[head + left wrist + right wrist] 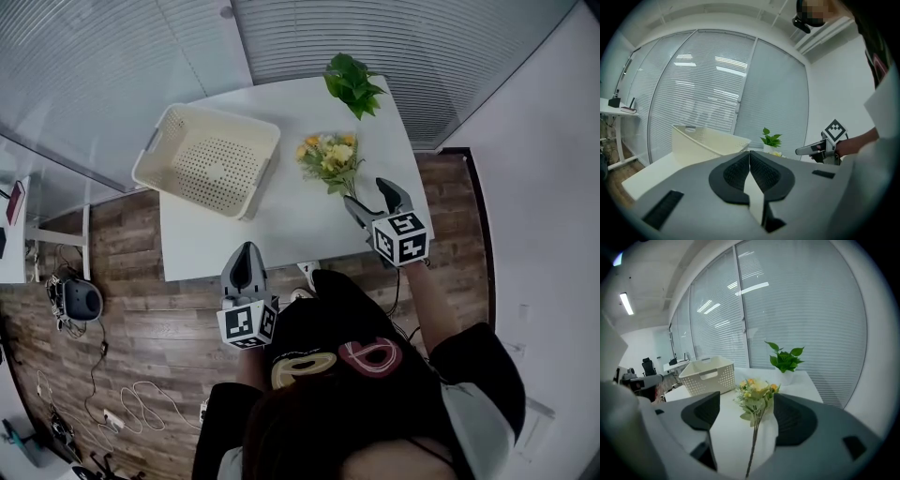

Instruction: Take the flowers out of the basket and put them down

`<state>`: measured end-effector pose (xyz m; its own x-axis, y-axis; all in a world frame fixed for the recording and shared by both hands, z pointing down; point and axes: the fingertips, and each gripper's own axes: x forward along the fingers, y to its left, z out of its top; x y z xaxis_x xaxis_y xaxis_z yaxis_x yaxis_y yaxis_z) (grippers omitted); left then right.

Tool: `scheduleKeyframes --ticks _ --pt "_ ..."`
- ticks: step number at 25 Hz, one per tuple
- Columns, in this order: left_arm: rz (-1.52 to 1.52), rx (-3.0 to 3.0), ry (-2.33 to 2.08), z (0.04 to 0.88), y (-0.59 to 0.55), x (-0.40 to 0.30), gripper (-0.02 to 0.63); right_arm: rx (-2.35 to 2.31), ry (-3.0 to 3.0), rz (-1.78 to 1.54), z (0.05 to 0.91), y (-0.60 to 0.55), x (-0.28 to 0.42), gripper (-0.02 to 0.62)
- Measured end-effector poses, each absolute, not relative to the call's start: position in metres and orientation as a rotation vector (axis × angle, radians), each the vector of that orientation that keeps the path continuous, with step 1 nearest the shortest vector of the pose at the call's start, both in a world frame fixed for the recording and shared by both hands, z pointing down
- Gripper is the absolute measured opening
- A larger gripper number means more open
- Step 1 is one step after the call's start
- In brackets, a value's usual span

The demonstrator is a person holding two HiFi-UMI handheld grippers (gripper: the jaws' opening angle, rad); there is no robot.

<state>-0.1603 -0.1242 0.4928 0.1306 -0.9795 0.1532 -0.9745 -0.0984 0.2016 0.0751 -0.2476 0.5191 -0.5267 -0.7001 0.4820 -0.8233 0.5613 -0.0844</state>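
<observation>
Flowers (330,159) lay on the white bench (281,234), outside the basket (225,117) and well apart from it, with the blooms toward the potted plant (353,82) and the stem running back toward my right hand-held gripper (368,199). In the right gripper view the jaws of that hand-held gripper (747,418) stood spread wide, the thin stem passing between them with open space on either side, so neither pad pressed on it and the flowers (757,392) rested on the bench alone. I judged this spread stance to be deliberate: with the pads clear of the stem, the gripper could be drawn away without dragging or rolling the bunch. The basket (708,373) showed no contents in the head view, and its rim sat tilted on the bench's left part, leaving the middle of the bench free as a set-down area. My left hand-held gripper (244,253) hung near the bench's front edge, apart from both basket and flowers; in the left gripper view its jaws (749,154) were pressed together with nothing between them, which I read as a parked stance, since a single light bunch called for one gripper only. From this layout I judged the set-down to be done, with only the withdrawal of the right gripper left. The main risk was a jaw brushing the stem on the way out.
</observation>
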Motion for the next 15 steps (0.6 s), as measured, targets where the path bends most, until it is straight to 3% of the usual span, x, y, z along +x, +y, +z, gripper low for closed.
scheduleKeyframes --ticks 15 --pt "-0.073 2.237 -1.892 0.475 -0.114 -0.144 0.018 1.368 -2.586 0.266 0.471 -0.2 0.071 0.342"
